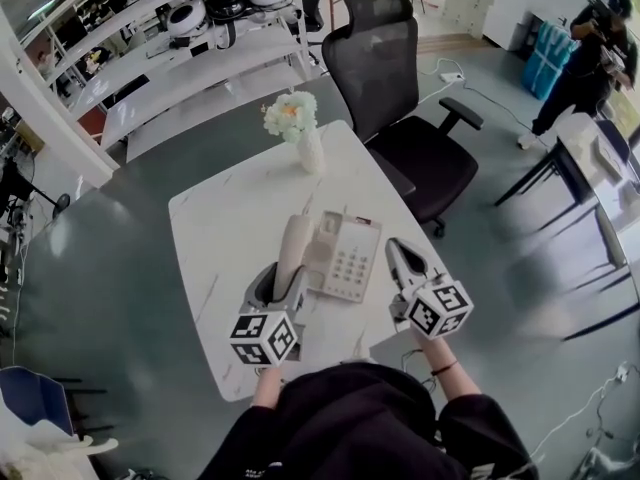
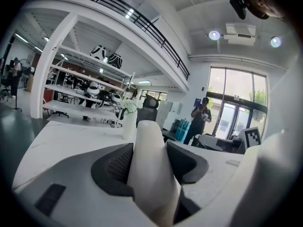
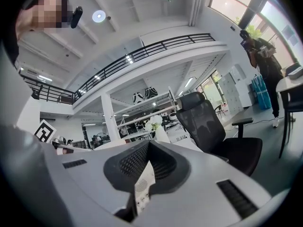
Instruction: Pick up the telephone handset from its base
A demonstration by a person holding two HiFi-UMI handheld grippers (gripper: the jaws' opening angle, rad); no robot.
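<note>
The cream telephone handset [image 1: 294, 240] is lifted off its cradle, and my left gripper [image 1: 283, 280] is shut on its lower part. In the left gripper view the handset [image 2: 147, 150] stands up between the two dark pads [image 2: 117, 163], which press on its sides. The white phone base [image 1: 346, 259] with its keypad lies on the marble table [image 1: 225, 223], just right of the handset. My right gripper [image 1: 397, 247] hovers beside the base's right edge with its jaws shut and empty. In the right gripper view the fingertips meet [image 3: 147, 144], and a strip of the base [image 3: 141, 189] shows below them.
A white vase of flowers [image 1: 299, 130] stands at the table's far edge. A black office chair [image 1: 395, 78] is behind the table on the right. White shelving [image 1: 190, 48] fills the back left. A person [image 1: 592, 53] stands at the far right by another desk.
</note>
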